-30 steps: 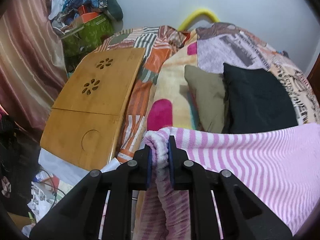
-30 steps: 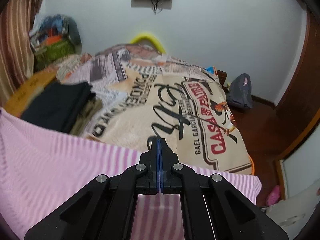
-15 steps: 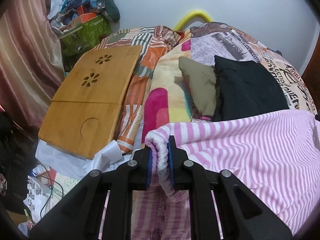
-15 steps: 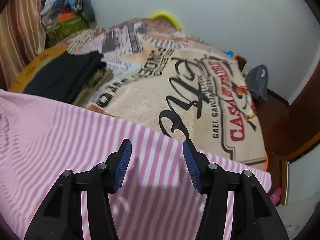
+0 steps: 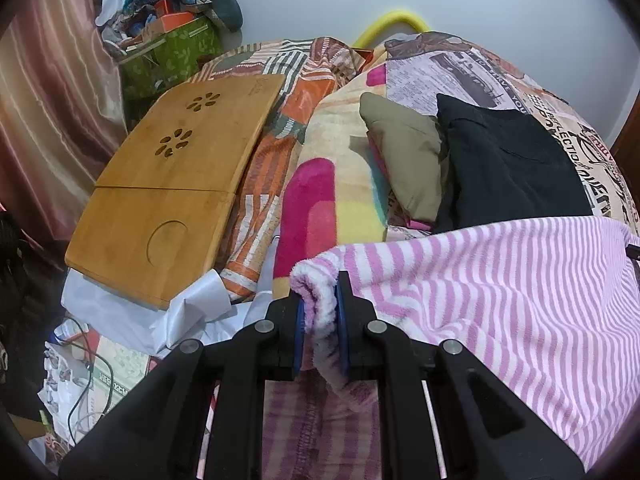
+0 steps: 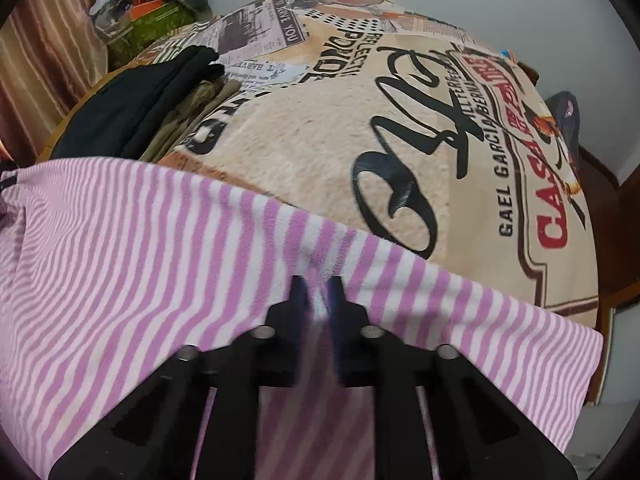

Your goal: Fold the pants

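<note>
fluffy pink-and-white striped pants draped across a printed fleece blanket, left gripper clamped narrow on a bunched edge, right gripper just closed, pinching a fabric ridge, smooth bamboo tray nearby

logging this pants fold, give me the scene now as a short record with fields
surface: bed with printed blanket
garment: pink striped pants, draped across the near side of the bed
left gripper: shut on a bunched edge of the pants
right gripper: jaws have just been closing, a pinch of the striped fabric between them
already on bed: black folded garment beside an olive one
off to the left: wooden lap tray
</note>
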Tool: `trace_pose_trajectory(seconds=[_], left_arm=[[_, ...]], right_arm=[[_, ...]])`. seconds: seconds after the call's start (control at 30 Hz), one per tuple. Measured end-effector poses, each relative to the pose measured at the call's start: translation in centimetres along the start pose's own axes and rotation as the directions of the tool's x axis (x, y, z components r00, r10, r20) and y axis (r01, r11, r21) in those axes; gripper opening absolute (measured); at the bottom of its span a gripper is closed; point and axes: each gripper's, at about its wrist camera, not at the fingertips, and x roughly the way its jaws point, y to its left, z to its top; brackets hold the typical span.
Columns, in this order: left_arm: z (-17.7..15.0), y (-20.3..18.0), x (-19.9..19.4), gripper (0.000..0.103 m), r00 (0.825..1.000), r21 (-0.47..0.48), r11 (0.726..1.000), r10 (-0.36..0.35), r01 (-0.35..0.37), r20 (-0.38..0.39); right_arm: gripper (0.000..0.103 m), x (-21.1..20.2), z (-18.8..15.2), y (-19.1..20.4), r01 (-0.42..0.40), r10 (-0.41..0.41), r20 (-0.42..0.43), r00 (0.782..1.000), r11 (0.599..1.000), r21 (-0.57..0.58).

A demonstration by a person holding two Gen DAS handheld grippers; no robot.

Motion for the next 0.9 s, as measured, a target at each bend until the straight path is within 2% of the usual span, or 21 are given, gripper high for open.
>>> trace_pose_trajectory(seconds=[0.13, 0.2, 0.23, 0.3, 0.37, 0.43, 0.47, 0.57, 0.67, 0.73, 0.77, 0.8, 0.9], left_arm=[[-0.2, -0.3, -1.3, 0.013, 1.0, 0.03, 1.0, -0.003, 0.003, 0.013], [-0.3, -0.4, -1.7, 0.014, 1.0, 0.039, 0.999, -0.007, 0.007, 0.016], [-0.4, -0.3, -2.0, 0.014, 1.0, 0.039, 0.999, -0.011, 0.01, 0.017], [-1.0, 0.0, -2.5, 0.014, 1.0, 0.028, 0.999, -0.02, 0.02, 0.019], [-1.6, 0.1, -2.7, 0.013, 0.999, 0.019, 0.999, -0.026, 0.025, 0.023], [-2.2, 0.2, -2.7, 0.013, 0.999, 0.016, 1.0, -0.027, 0.027, 0.022], [-2.4, 0.2, -2.7, 0.014, 0.999, 0.016, 1.0, -0.027, 0.027, 0.019], [-2.6, 0.1, -2.2, 0.014, 1.0, 0.021, 1.0, -0.022, 0.021, 0.012], [-2.5, 0.0, -1.9, 0.013, 1.0, 0.016, 1.0, -0.019, 0.019, 0.017], [-2.3, -0.1, -1.7, 0.013, 1.0, 0.008, 1.0, -0.022, 0.021, 0.017], [-2.4, -0.1, -1.7, 0.013, 1.0, 0.008, 1.0, -0.023, 0.023, 0.017], [-2.4, -0.3, -1.7, 0.013, 1.0, 0.009, 1.0, -0.023, 0.023, 0.019], [-2.4, -0.6, -2.3, 0.013, 0.999, 0.018, 0.999, -0.03, 0.029, 0.025]], right_arm=[[0.006, -0.4, 0.1, 0.8, 0.057, -0.056, 0.013, 0.998, 0.998, -0.04], [0.012, -1.1, 0.3, 0.5, 0.05, -0.049, 0.034, 0.998, 0.998, -0.037], [0.019, -1.4, 0.4, 0.3, 0.039, -0.038, 0.037, 0.999, 0.999, -0.035], [0.067, -1.5, 0.7, 0.1, 0.039, -0.038, 0.037, 0.999, 0.999, -0.036], [0.072, -1.4, 1.0, 0.3, 0.09, -0.085, 0.076, 0.993, 0.993, -0.069], [0.072, -0.5, 1.5, 0.6, 0.126, -0.12, 0.06, 0.991, 0.985, -0.115], [0.071, 0.3, 1.7, 0.6, 0.132, -0.127, 0.043, 0.991, 0.983, -0.129], [0.071, 1.2, 1.9, 0.0, 0.079, -0.076, 0.038, 0.996, 0.992, -0.101], [0.053, 1.2, 1.8, -0.5, 0.005, -0.003, 0.028, 1.0, 0.998, -0.069], [0.035, 1.1, 1.6, -0.1, -0.007, 0.009, 0.03, 0.999, 0.997, -0.075], [0.018, 1.0, 1.6, 0.2, -0.014, 0.016, 0.03, 0.999, 0.997, -0.079], [0.008, 1.0, 1.6, 0.6, -0.019, 0.021, 0.024, 0.999, 0.996, -0.084], [0.006, 0.9, 1.3, 1.4, 0.014, -0.01, 0.035, 0.999, 0.996, -0.089]])
